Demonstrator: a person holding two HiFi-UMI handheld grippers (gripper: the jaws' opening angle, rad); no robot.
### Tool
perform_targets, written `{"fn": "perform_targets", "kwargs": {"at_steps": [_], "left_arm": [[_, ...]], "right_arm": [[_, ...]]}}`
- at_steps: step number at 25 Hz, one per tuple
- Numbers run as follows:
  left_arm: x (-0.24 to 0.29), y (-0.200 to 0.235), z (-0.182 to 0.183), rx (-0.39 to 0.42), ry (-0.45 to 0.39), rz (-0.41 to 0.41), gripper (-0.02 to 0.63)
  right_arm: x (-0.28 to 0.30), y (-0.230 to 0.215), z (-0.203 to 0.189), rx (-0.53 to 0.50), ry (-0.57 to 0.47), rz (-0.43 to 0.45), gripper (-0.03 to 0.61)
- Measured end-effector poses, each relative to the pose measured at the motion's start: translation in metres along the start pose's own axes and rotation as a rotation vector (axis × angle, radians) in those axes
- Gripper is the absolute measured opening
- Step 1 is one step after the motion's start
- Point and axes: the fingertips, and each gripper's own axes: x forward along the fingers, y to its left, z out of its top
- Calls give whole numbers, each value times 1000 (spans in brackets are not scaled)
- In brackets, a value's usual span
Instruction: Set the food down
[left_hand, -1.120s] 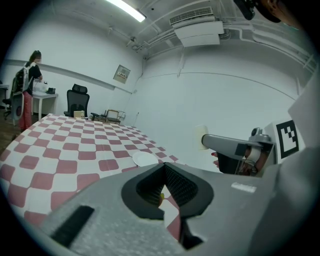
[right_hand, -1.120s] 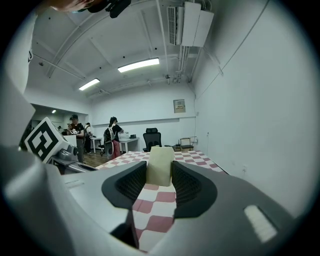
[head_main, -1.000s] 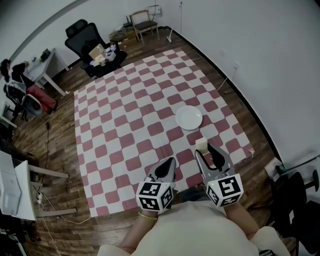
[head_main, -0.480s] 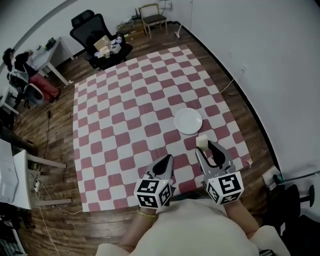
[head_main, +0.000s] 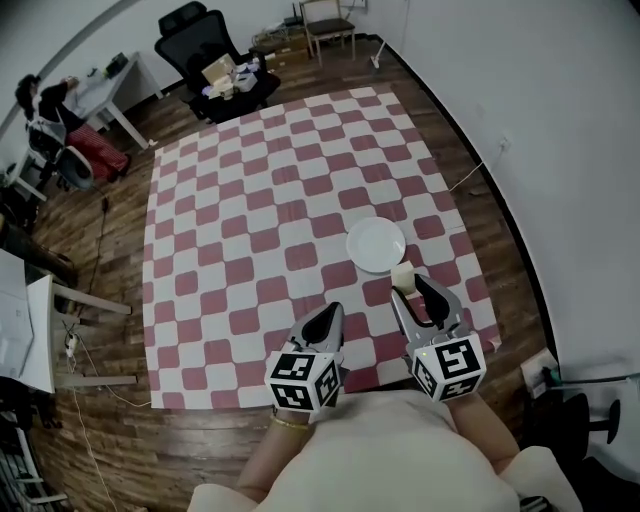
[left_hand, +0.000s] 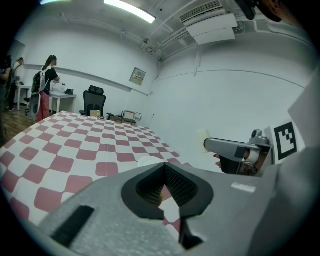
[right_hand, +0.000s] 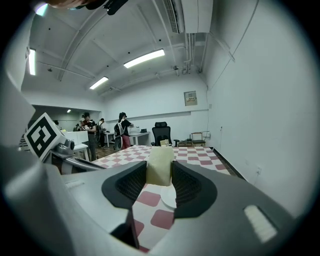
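Since a second ago the right gripper (head_main: 410, 287) has crept forward; its jaws, clamped on a pale cream block of food (head_main: 402, 274), now hold it at the 5 o'clock rim of the round white plate (head_main: 376, 243). The left gripper (head_main: 328, 318) is closed and empty. Both hang over a red-and-white chequered cloth (head_main: 230, 230) on a dark wood floor (head_main: 110, 250). A black office chair (head_main: 205, 40) stands at 12 o'clock, and a white wall (head_main: 540, 120) runs along 3 o'clock.

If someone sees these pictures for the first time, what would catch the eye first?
The large red-and-white checkered cloth spread on the wooden floor fills the head view, with one white plate on it. Just short of the plate, the right gripper holds a pale block of food between its jaws.
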Motion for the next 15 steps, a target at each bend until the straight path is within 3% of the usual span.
{"fn": "perform_targets", "kwargs": {"at_steps": [15], "left_arm": [[17, 13, -7, -36, 20, 98, 3]], "right_arm": [[51, -34, -32, 0, 96, 62, 166]]}}
